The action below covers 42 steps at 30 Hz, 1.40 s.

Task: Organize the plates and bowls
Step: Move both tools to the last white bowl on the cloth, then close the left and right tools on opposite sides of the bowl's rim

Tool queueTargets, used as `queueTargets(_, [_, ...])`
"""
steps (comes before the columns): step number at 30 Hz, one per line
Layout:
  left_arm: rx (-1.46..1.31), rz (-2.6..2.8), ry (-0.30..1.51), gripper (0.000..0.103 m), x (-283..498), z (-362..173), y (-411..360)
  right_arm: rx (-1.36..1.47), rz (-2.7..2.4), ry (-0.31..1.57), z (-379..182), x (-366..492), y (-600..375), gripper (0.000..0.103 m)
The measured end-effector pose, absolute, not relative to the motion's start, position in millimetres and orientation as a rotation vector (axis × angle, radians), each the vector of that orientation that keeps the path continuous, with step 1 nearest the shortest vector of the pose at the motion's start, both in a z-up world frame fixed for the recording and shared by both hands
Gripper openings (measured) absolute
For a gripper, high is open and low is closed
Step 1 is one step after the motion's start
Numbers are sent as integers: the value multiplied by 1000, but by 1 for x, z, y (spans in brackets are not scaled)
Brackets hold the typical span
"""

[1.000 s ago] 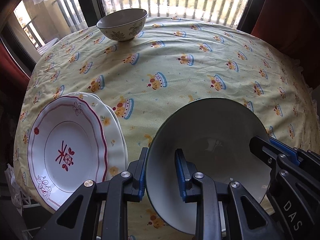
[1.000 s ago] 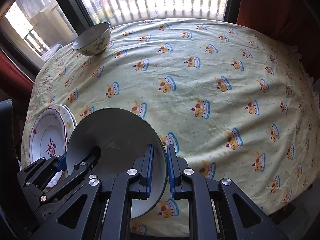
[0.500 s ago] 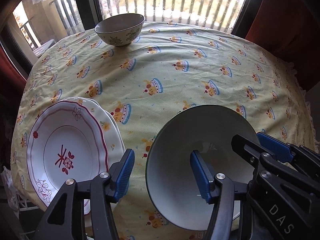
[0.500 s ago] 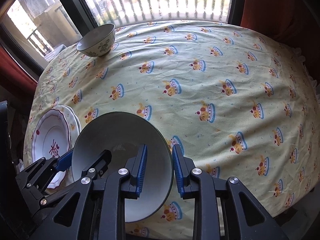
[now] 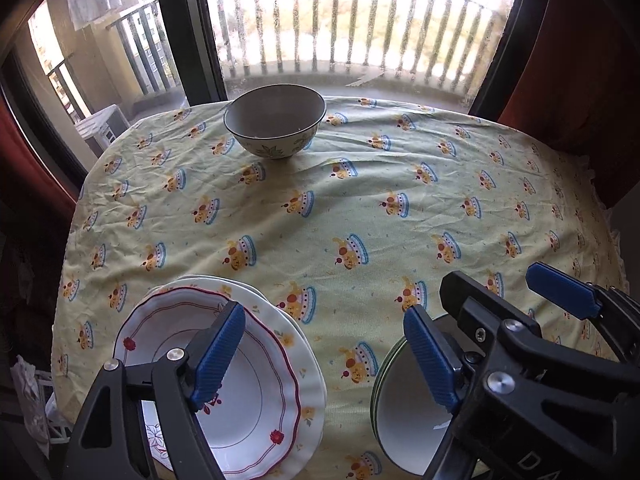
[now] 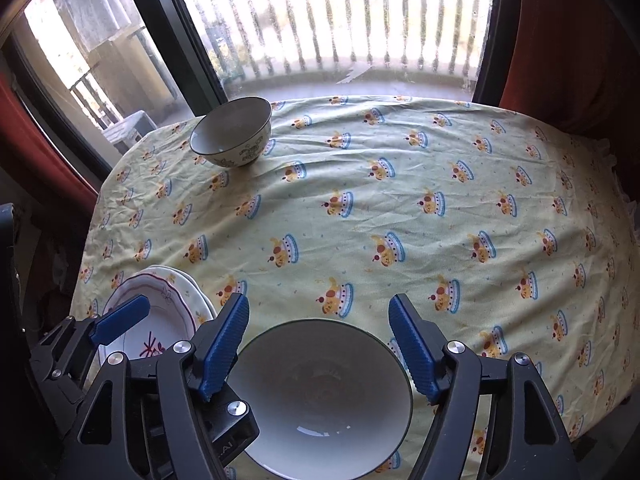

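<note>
White bowl [image 6: 320, 396] released onto tablecloth [image 6: 360, 220], seemingly; left gripper [image 5: 328, 354], right gripper [image 6: 318, 344] now spread wide

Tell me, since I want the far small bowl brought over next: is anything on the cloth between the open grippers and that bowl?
Nothing visible. Between the left gripper, the right gripper and the small bowl lies only bare tablecloth. The plate stack and large bowl sit nearer than that stretch.
</note>
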State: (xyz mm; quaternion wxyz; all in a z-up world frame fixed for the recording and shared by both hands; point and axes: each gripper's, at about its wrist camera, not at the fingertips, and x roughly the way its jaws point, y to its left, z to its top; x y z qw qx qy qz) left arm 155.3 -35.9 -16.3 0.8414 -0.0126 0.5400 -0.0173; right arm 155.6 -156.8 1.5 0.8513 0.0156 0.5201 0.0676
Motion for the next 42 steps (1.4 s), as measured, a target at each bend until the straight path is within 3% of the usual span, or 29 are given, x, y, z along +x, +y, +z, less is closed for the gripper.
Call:
queueTargets(23, [-3, -55, 1012, 83, 265, 15, 36, 45, 68, 973, 46, 259, -80, 77])
queueTargets(42, [32, -16, 1057, 80, 372, -51, 55, 88, -14, 987, -13, 367, -56, 79])
